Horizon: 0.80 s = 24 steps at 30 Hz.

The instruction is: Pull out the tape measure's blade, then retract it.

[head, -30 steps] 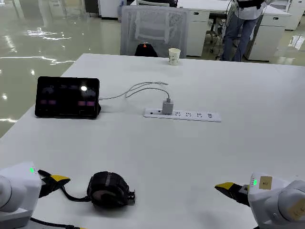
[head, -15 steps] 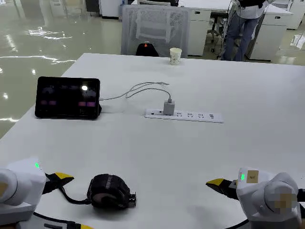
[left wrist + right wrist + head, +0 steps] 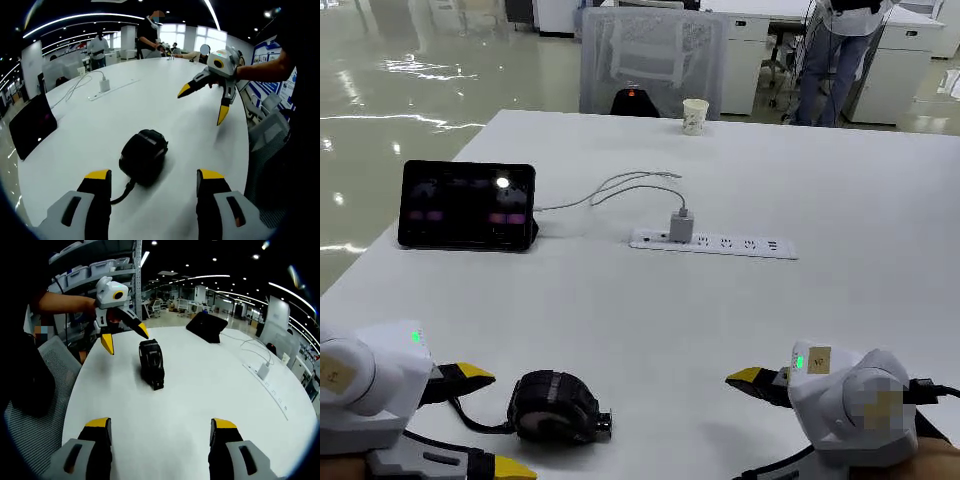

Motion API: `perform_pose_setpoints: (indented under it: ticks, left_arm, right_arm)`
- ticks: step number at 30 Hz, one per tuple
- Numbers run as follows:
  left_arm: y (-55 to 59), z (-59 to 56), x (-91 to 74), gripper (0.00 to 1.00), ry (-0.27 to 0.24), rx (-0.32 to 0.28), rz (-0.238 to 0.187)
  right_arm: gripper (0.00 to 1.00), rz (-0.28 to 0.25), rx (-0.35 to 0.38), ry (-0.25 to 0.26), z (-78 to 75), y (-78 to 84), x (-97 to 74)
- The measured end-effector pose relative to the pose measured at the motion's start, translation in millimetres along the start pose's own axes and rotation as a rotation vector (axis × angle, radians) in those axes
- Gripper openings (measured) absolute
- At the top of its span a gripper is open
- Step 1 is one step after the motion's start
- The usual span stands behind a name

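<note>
A black tape measure (image 3: 555, 407) lies on the white table (image 3: 620, 320) near its front edge, blade drawn in, its black strap trailing left. My left gripper (image 3: 495, 420) stands open just left of it, yellow-tipped fingers apart and off the case. In the left gripper view the tape measure (image 3: 143, 156) sits just ahead of the open left gripper (image 3: 154, 175). My right gripper (image 3: 740, 425) hovers open well to the right of the tape. The right gripper view has the tape measure (image 3: 151, 362) some way ahead of the right gripper (image 3: 161, 422), with the left gripper (image 3: 126, 340) behind it.
A dark tablet (image 3: 467, 205) stands at the left. A white power strip (image 3: 715, 243) with a charger and cable lies mid-table. A paper cup (image 3: 695, 115) sits by the far edge, with a chair (image 3: 655, 50) behind it. A person (image 3: 835, 50) stands at the back.
Both grippers have moved inward along the front edge, the left one up to the tape measure, the right one leftward. The tape measure has not moved.
</note>
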<state>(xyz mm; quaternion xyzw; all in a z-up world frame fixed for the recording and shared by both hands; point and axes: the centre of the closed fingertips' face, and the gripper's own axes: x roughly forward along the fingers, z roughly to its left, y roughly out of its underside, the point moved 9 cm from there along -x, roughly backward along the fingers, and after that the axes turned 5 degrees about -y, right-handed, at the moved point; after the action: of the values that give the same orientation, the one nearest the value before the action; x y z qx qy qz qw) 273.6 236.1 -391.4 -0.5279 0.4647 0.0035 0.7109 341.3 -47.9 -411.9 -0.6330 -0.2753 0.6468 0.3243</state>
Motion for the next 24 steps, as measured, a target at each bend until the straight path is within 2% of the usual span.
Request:
perform_pose_setpoints:
  ticks: [15,24]
  left_arm:
    - [-4.9,12.6,11.5,0.53,0.041,0.053,0.041]
    - [-6.3,14.9,15.7,0.5,0.063,0.091,0.068]
  right_arm:
    - [0.7,0.007,-0.061,-0.06,-11.4,-16.5,25.5]
    - [0.61,0.005,-0.125,-0.097,-14.0,-22.6,40.9]
